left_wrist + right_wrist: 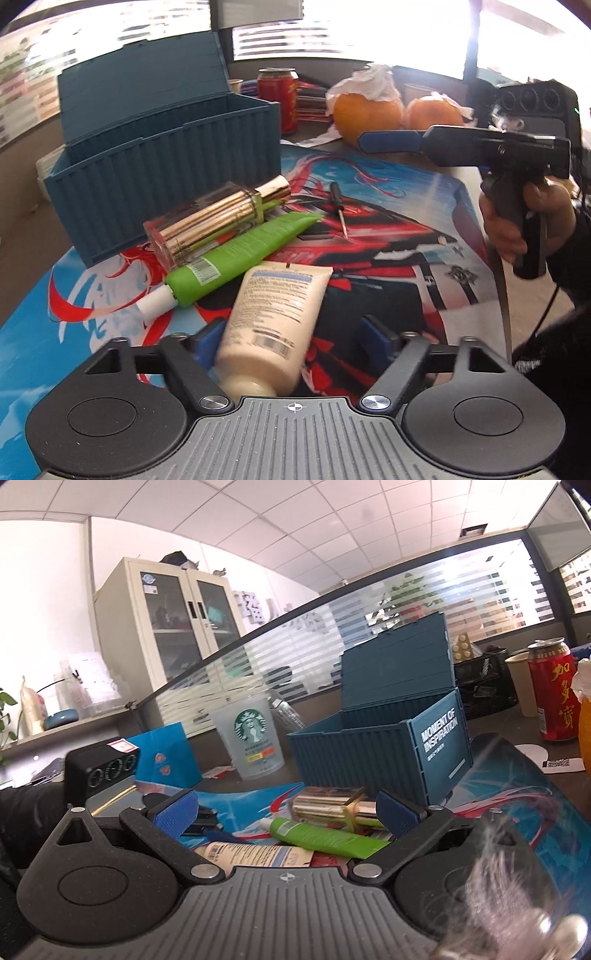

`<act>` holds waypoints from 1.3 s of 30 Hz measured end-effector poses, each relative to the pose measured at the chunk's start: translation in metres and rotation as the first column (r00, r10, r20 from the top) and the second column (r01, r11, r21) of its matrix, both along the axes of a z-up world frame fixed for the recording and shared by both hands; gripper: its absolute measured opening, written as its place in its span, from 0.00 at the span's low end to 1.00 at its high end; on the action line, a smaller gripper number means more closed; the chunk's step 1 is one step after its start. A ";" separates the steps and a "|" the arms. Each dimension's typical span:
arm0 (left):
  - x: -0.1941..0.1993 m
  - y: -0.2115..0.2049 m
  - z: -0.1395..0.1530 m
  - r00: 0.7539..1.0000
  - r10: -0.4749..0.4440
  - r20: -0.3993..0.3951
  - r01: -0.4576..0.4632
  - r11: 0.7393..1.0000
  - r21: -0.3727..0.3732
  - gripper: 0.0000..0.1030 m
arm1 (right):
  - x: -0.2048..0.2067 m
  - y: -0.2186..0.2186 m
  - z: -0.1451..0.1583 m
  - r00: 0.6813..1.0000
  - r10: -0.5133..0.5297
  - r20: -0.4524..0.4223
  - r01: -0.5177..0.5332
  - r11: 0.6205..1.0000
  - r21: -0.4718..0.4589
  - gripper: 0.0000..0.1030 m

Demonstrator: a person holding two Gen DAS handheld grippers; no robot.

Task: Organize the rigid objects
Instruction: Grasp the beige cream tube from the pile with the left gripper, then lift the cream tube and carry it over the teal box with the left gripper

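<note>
The left gripper (291,334) has its blue fingers (375,334) on both sides of the cream tube (275,325). One finger seems to touch the tube and the other stands a little off, so it is not squeezed. The tube lies on the picture mat (388,229) with its cap near the gripper and its flat end pointing away. Its label has small print, too blurry to read.

The right gripper (286,808) hangs above the mat with its fingers spread and nothing between them.

Next comes the green tube (236,254), slanting, white cap to the left. The gold bottle (218,218) leans on it the same way. A small screwdriver (340,208) points its tip toward us. Behind stands the open blue box (388,749), which says "MOMENT OF INSPIRATION". Farther back are a Starbucks cup (251,738) and a red can (552,694) with Chinese writing.
</note>
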State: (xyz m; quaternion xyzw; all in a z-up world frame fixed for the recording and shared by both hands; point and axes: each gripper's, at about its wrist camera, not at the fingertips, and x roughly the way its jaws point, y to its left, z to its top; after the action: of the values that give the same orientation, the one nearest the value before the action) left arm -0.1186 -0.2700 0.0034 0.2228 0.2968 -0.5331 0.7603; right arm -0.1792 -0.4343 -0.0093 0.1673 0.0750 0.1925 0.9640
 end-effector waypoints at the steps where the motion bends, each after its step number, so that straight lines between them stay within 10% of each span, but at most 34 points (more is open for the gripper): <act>1: 0.000 -0.001 0.002 1.000 0.013 0.005 -0.013 1.000 -0.002 0.44 | 0.002 0.000 0.000 1.000 -0.012 0.004 0.012 1.000 0.003 1.00; 19: -0.001 0.003 0.019 0.997 0.055 -0.048 -0.058 0.997 -0.056 0.43 | 0.017 -0.040 -0.013 1.000 -0.006 -0.022 0.012 0.961 0.277 1.00; 30: 0.012 -0.007 0.083 0.991 -0.015 0.130 0.023 0.998 -0.057 0.43 | 0.014 -0.041 -0.013 1.000 0.023 0.001 -0.023 0.957 0.289 1.00; 39: 0.043 -0.037 0.130 0.931 -0.140 0.336 0.135 0.990 0.039 0.43 | 0.011 -0.037 -0.012 0.998 0.061 0.025 -0.065 0.963 0.262 1.00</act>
State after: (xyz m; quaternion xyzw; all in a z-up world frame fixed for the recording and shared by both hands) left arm -0.0757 -0.3074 0.1336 0.3368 0.1496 -0.5366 0.7591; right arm -0.1680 -0.4715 -0.0211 0.2894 0.0462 0.2327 0.9273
